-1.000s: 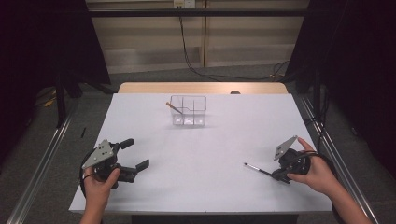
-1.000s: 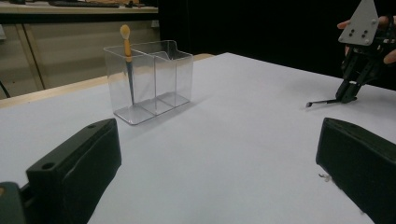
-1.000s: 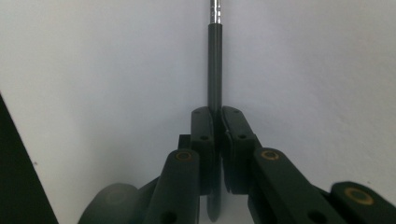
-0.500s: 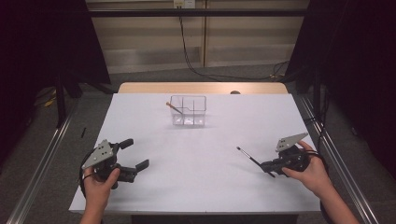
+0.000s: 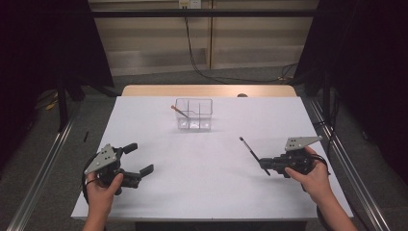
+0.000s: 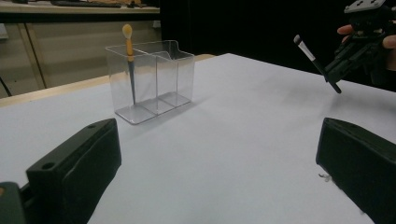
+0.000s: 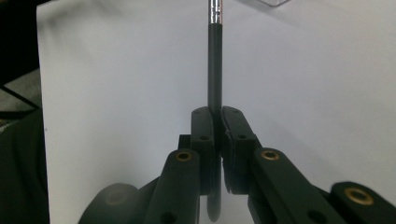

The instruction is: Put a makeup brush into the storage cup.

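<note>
A clear divided box stands at the table's far middle, with an orange-tipped stick leaning in its left compartment. My right gripper, at the right front, is shut on the handle of a thin black brush, whose tip points up and left toward the box. In the right gripper view the jaws pinch the brush handle at the right gripper. My left gripper rests open at the left front with nothing between its jaws. The left gripper view shows the box, the stick and the brush.
The white table has open room between the two hands and in front of the box. A wooden strip runs along its far edge. Metal rails flank both sides, and cables hang at the back wall.
The right gripper has lifted the black brush off the table and swung its tip up and away, toward the box. The left gripper has stayed put.
</note>
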Demonstrator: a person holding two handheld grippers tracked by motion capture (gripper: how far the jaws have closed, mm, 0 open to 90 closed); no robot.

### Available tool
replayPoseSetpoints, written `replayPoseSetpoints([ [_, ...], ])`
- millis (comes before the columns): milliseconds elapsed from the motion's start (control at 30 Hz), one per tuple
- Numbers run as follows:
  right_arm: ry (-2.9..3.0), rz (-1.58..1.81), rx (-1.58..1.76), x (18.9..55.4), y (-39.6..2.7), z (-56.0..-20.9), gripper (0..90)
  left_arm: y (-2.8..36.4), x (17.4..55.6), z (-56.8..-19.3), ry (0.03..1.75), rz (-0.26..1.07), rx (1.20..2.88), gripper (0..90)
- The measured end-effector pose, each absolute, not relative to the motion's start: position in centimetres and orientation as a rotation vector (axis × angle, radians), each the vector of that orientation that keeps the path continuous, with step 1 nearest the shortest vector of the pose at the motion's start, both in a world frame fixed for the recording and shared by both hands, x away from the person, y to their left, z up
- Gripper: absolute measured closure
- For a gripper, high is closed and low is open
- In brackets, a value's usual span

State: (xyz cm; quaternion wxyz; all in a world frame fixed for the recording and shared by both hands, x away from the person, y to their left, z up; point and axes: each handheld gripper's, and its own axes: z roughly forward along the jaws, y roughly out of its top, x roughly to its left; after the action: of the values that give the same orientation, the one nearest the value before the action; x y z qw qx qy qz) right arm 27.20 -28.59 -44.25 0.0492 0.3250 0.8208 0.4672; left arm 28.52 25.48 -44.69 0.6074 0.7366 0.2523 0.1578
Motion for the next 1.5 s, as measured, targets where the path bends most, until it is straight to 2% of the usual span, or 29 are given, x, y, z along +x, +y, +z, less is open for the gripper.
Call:
replayPoseSetpoints([
  [600, 2.308, 1.657, 0.967, 27.4, -27.1, -43.9, 84.9, 25.2, 28.5, -44.8, 0.586, 0.352, 1.707, 0.0],
  [1500, 2.272, 1.776, 0.885, 28.1, -23.3, -44.0, 84.9, 25.2, 28.6, -44.9, 0.584, 0.347, 1.713, 0.0],
])
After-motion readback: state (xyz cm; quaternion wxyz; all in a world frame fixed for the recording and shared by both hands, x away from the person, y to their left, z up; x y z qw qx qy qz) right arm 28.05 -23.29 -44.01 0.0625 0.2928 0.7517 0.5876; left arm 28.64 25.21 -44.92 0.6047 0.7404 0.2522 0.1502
